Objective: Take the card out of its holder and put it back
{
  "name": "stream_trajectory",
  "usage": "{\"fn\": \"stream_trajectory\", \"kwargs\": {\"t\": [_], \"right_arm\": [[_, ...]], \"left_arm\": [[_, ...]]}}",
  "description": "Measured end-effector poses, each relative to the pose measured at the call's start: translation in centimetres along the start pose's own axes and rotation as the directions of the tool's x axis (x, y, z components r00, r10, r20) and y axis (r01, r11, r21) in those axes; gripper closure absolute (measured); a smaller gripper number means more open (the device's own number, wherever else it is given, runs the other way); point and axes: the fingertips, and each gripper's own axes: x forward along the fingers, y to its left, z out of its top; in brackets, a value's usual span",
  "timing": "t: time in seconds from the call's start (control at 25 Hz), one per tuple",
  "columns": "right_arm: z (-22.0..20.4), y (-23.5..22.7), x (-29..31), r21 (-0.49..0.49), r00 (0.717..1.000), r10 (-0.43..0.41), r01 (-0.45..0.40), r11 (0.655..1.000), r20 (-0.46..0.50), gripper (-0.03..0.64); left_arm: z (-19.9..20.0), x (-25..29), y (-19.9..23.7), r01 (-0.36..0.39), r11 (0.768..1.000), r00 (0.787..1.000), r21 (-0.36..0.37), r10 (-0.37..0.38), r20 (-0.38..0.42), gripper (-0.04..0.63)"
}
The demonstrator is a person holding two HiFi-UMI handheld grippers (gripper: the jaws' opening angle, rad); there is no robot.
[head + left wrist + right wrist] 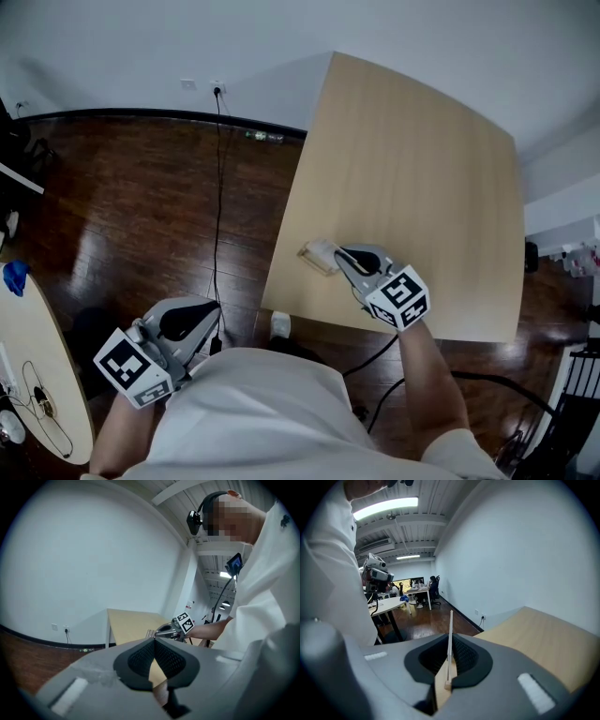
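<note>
My right gripper (341,255) is pinched shut on the thin edge of the card (450,634), at its holder (317,254) near the worktop's (412,187) front-left corner. I judge the card light, stiff and slick: grip squarely along that edge. My left gripper (208,319) is closed, empty.

My right claw (450,656) and left claw (154,654) are the same stuff: smooth matt grey plastic shells, with black pads (464,654) that look rubbery and finely ribbed. The marker cube (397,298) is matt white with black printed squares. The card (450,634) is thin, stiff and pale with a matt edge; plastic or paper, can't tell. The table (412,169) is light wood-look, satin, with faint straight grain. The floor (141,206) is dark wood planks, glossy, throwing reflections. My shirt (253,412) is plain white cloth.
</note>
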Motion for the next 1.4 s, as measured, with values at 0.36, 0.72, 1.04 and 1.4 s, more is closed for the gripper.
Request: {"fn": "stream_trajectory", "kwargs": {"t": [0.36, 0.72, 1.04, 1.4], "right_arm": [[3.0, 3.4, -2.2, -0.039, 1.0, -0.028, 0.029, 0.999, 0.01, 0.595], [5.1, 11.0, -2.0, -0.062, 1.0, -0.011, 0.012, 0.998, 0.013, 0.595], [7.1, 18.9, -1.4, -0.069, 1.0, 0.007, -0.006, 0.998, 0.013, 0.595], [8.7, 26.4, -1.4, -0.077, 1.0, 0.007, -0.006, 0.997, 0.015, 0.595]], "left_arm": [[-0.8, -2.7, -0.9, 0.022, 1.0, 0.999, 0.005, -0.022, 0.027, 0.594], [-3.4, -7.4, -1.0, 0.042, 0.999, 0.998, 0.009, -0.042, 0.043, 0.594], [-5.6, -12.5, -0.7, 0.053, 0.998, 0.997, 0.022, -0.054, 0.048, 0.594], [-7.3, -16.7, -0.9, 0.082, 0.995, 0.995, 0.05, -0.085, 0.046, 0.594]]}}
